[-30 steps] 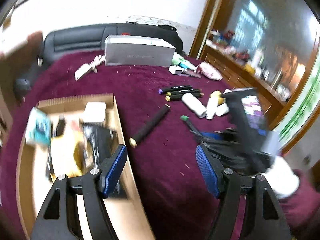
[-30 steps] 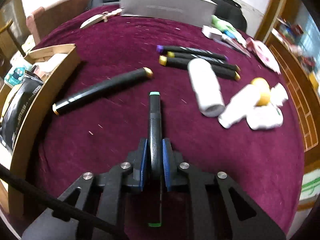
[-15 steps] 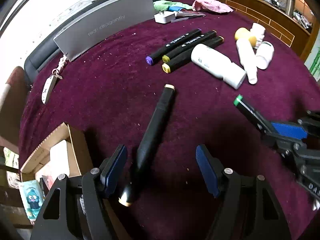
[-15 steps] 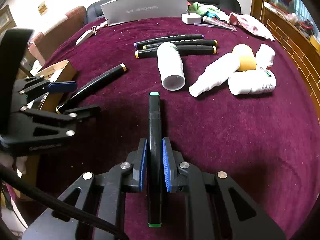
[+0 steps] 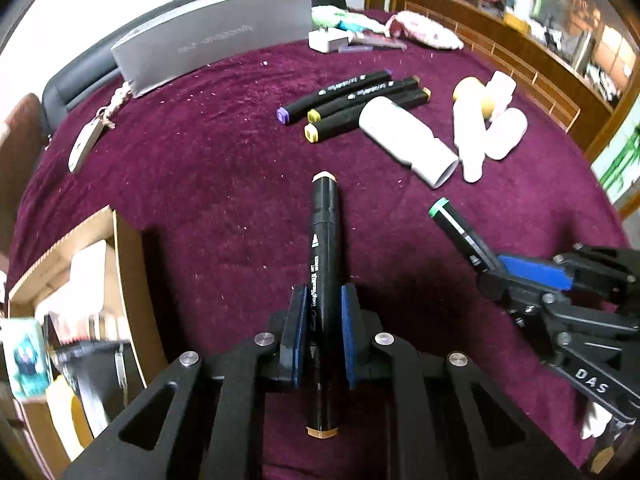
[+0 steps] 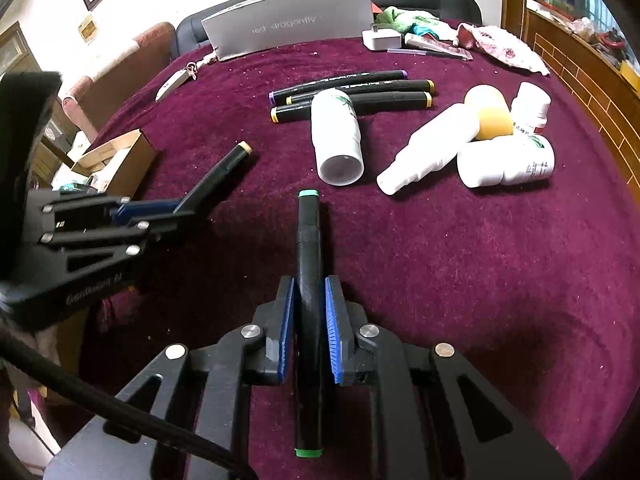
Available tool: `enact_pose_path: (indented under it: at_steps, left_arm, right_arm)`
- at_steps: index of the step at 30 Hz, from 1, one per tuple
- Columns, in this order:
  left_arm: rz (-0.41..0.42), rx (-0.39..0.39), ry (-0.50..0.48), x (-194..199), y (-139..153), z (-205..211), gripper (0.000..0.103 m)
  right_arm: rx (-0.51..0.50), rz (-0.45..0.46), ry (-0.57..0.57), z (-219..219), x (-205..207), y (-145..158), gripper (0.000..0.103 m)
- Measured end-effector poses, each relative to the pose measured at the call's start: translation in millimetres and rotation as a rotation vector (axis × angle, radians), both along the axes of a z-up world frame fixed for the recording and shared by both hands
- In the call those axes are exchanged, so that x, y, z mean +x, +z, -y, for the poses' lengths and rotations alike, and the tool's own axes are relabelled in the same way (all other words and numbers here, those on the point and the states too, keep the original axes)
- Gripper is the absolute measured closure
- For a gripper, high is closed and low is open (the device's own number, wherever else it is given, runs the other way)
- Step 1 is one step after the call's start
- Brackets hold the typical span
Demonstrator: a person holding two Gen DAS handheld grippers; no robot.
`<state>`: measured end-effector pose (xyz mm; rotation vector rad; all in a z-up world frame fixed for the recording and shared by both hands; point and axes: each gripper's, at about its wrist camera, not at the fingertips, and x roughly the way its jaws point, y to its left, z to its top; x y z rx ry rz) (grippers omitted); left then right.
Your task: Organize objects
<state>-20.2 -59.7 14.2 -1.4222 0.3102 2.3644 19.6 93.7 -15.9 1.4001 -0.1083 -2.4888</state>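
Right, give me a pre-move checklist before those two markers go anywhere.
1. Left gripper shut on the tan-capped marker: ok.
2. Right gripper shut on the green-capped marker: ok.
3. Both markers gripped near mid-length: ok.
4. Grippers apart from each other: ok.
5. Free room in the cardboard box: cannot tell.
6. Three markers left on the cloth, one partly under a white bottle: not ok.

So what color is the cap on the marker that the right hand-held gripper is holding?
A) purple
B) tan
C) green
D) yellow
C: in the right wrist view, the right hand-held gripper is shut on a black marker with green caps at both ends; the tan-capped marker sits in the left hand-held gripper.
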Motion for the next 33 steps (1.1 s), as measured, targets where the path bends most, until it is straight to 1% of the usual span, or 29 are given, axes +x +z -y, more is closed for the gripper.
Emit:
enact_pose_path:
  at_steps: [2, 5, 10, 14, 18, 21, 24, 26, 29, 33]
  left_arm:
    - [-0.01, 0.045, 0.022, 10.9, 6.1, 4.1, 0.09]
    - [-0.029, 0.081, 0.023, 22.0, 20.5, 6.6, 0.09]
    - [-0.063, 0.172, 0.034, 51.6, 42.1, 17.2, 0.09]
    - [-0.099, 0.257, 0.064, 79.9, 61.3, 40.8, 0.09]
    - [-0.134, 0.31, 0.115, 101.8, 79.5, 78.8, 0.09]
    - [-0.17, 0.306, 0.178, 113.9, 89.6, 116.4, 0.09]
    - [-0.184, 0.285, 0.279, 117.4, 90.9, 161.0, 0.09]
    - [-0.173, 0.282, 0.35, 114.9, 84.6, 191.3, 0.09]
    - [-0.152, 0.255, 0.423, 107.3, 69.6, 223.1, 0.09]
    - [-0.115, 0.218, 0.471, 93.9, 50.8, 244.5, 0.09]
  right_arm:
    - [-0.023, 0.001, 0.004, -1.7, 2.3, 0.5, 0.091]
    - [-0.086, -0.004, 0.004, -7.3, 8.5, 5.6, 0.091]
    - [-0.168, -0.016, 0.01, -13.6, 20.8, 19.7, 0.091]
    - [-0.23, -0.021, 0.036, -10.9, 33.2, 31.3, 0.09]
    - [-0.266, -0.03, 0.079, 1.8, 43.3, 46.4, 0.09]
    - [-0.307, -0.025, 0.118, 16.9, 47.8, 57.1, 0.09]
    - [-0.352, -0.009, 0.16, 37.9, 47.4, 64.4, 0.09]
    - [-0.376, 0.011, 0.196, 58.7, 45.4, 68.0, 0.09]
    - [-0.39, 0.036, 0.247, 93.2, 40.7, 69.5, 0.09]
    - [-0.398, 0.082, 0.308, 142.2, 36.4, 63.7, 0.09]
